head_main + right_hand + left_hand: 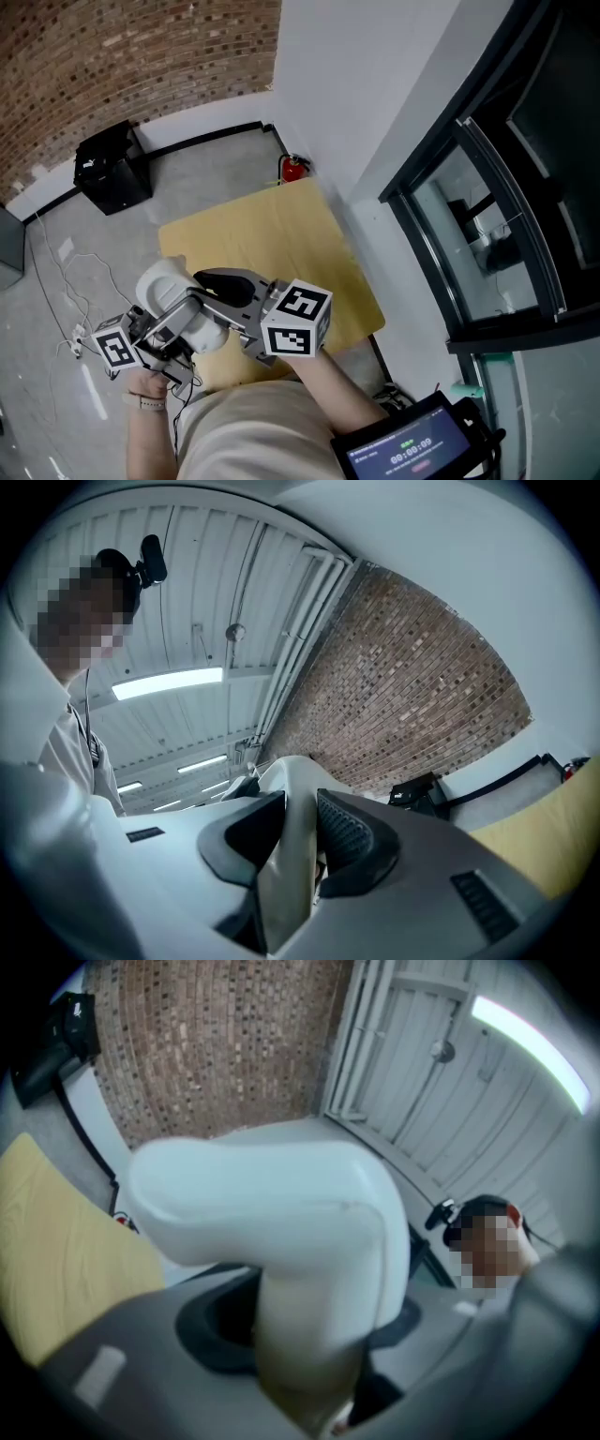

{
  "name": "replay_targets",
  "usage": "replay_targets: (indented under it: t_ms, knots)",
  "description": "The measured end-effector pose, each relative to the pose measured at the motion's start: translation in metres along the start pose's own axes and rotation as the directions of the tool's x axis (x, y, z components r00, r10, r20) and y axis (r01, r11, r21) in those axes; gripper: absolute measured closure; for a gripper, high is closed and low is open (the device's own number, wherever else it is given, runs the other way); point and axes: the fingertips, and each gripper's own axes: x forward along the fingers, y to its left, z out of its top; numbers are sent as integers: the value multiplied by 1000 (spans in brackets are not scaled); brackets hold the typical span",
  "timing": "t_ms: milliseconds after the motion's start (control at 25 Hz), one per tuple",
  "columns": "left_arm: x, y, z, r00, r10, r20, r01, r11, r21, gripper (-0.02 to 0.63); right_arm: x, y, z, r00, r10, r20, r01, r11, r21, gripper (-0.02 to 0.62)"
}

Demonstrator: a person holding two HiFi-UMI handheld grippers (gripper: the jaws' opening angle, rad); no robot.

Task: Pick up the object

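Observation:
A white, smooth, bent plastic object (167, 283) is held up above the near edge of the yellow table (281, 234), off its surface. My left gripper (176, 330) grips its lower stem; in the left gripper view the object (281, 1204) fills the frame and its stem sits pressed between the dark pads (211, 1321) of the left gripper (309, 1335). My right gripper (223, 287) comes in from the right. There the object's thin edge (289, 874) is squeezed between the black ribbed pads (345, 832) of the right gripper (298, 832).
A black box (111, 167) stands by the brick wall, and a red fire extinguisher (293, 169) sits in the corner. Cables (66, 281) lie on the floor at left. A screen with a timer (412, 448) hangs at my chest. A glass door frame (487, 216) runs along the right.

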Motion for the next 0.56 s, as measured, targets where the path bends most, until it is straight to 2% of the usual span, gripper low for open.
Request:
replay_targets:
  t_ms: [360,560]
  knots:
    - [8,-18,1,1000,4,25,-4,1000,14,342,-3,8,-6,1000,-3,-6,3,1000,10,482]
    - [-5,0,-10,1000,-3,-18,2,1000,-26,342,-5,5,-7,1000,-9,-11,10,1000,14,482]
